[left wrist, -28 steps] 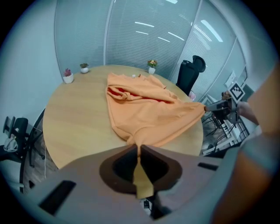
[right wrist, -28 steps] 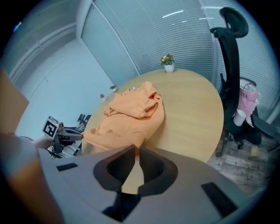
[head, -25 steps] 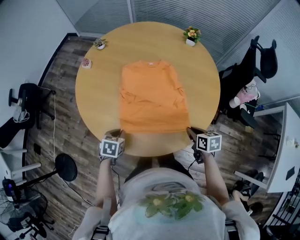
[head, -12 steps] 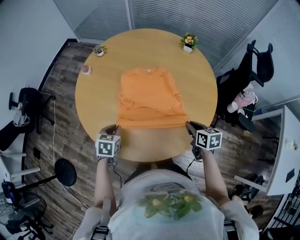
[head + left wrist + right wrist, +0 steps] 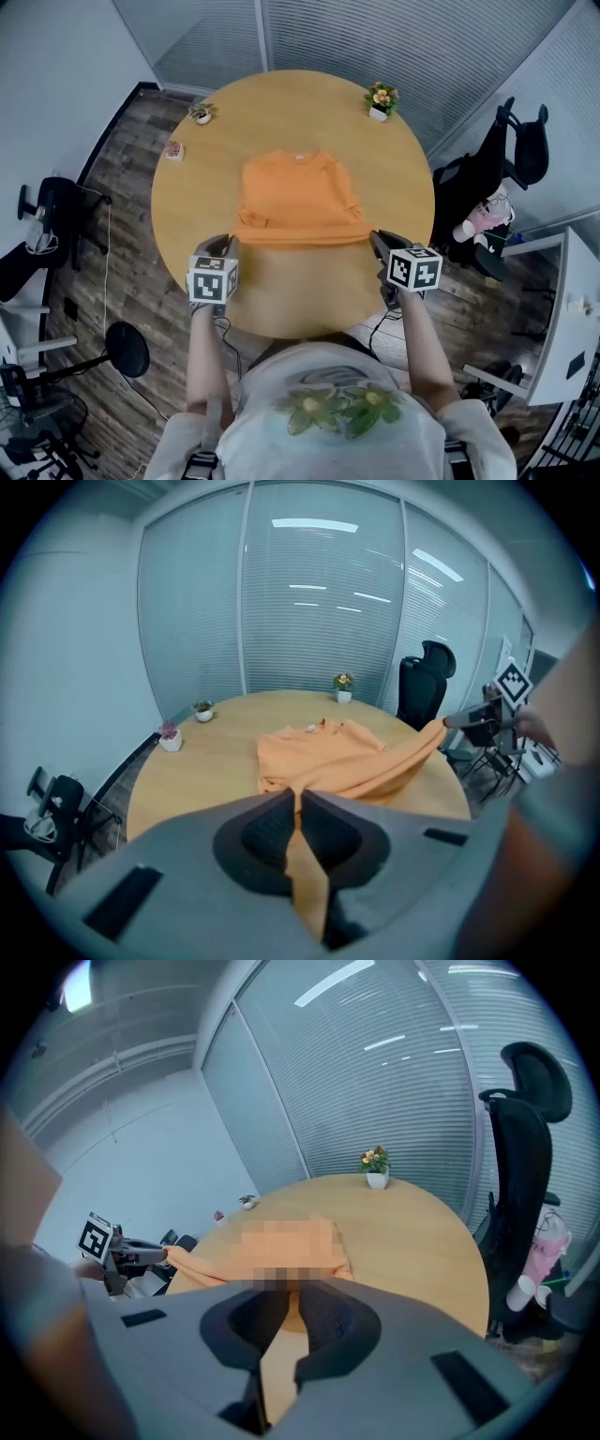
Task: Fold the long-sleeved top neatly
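Hem of the top (image 5: 298, 202) is clamped in my left gripper (image 5: 228, 246) and right gripper (image 5: 375, 242); its collar (image 5: 300, 157) lies straight ahead, equally far from both.

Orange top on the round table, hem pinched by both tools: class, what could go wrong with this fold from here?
1. The left tool and right tool each pinch only a hem corner of the orange top; it may slip free.
2. If one tool leads, the fold could land crooked.
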